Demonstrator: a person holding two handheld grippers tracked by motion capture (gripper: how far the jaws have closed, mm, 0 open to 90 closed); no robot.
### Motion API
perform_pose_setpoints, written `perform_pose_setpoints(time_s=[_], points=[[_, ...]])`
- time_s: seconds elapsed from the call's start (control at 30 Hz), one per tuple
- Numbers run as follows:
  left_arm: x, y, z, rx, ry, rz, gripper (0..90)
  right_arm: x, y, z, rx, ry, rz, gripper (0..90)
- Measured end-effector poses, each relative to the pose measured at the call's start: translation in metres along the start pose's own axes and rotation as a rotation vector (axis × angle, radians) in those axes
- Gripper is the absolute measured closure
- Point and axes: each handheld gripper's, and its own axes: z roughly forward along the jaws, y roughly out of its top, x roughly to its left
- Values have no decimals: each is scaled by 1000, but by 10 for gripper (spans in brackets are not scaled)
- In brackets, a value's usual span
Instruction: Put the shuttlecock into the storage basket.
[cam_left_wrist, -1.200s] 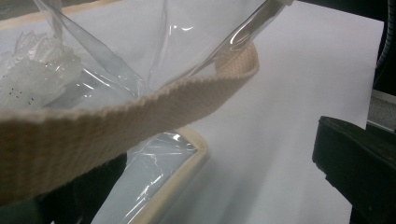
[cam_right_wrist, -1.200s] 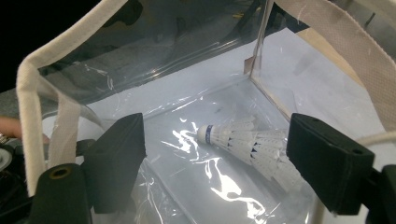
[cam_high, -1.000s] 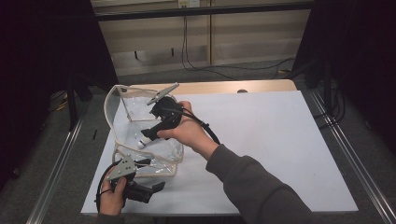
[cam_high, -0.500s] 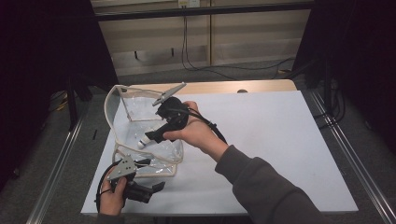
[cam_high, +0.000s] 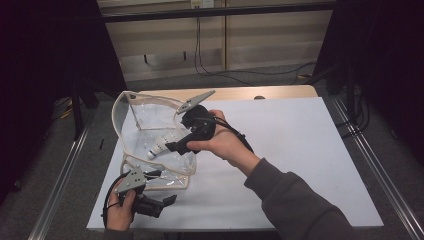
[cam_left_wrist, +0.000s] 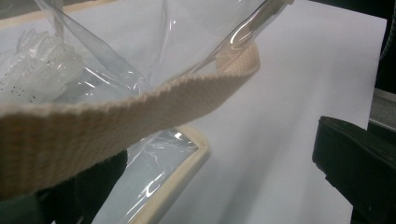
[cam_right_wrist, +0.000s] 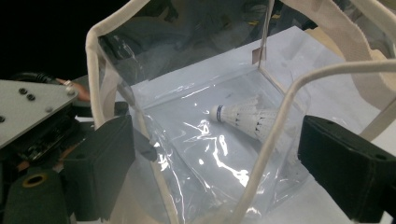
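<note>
1. Lying on its side inside the clear bag (cam_high: 150, 125), the shuttlecock (cam_high: 158, 148) rested near the table's (cam_high: 310, 150) left edge.
2. The right gripper (cam_high: 172, 148) hovered at the bag's mouth, its jaws just opening wider, nothing clamped between them.
3. The left gripper (cam_high: 167, 200) sat by the near left corner; the bag's woven strap (cam_left_wrist: 116, 112) crossed between its spread jaws.
</note>
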Motion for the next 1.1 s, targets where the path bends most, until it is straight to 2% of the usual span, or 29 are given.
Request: perform_pose_setpoints(time_s=[0.1,0.63,1.1], points=[[0,0,0,2,1,0,32,-2,-6,-4,-1,8,1,103],[-1,0,0,0,5,0,32,-20,-36,-33,-26,-16,23,93],[-1,0,0,1,4,-1,32,-33,-64,-49,-25,-38,27,80]])
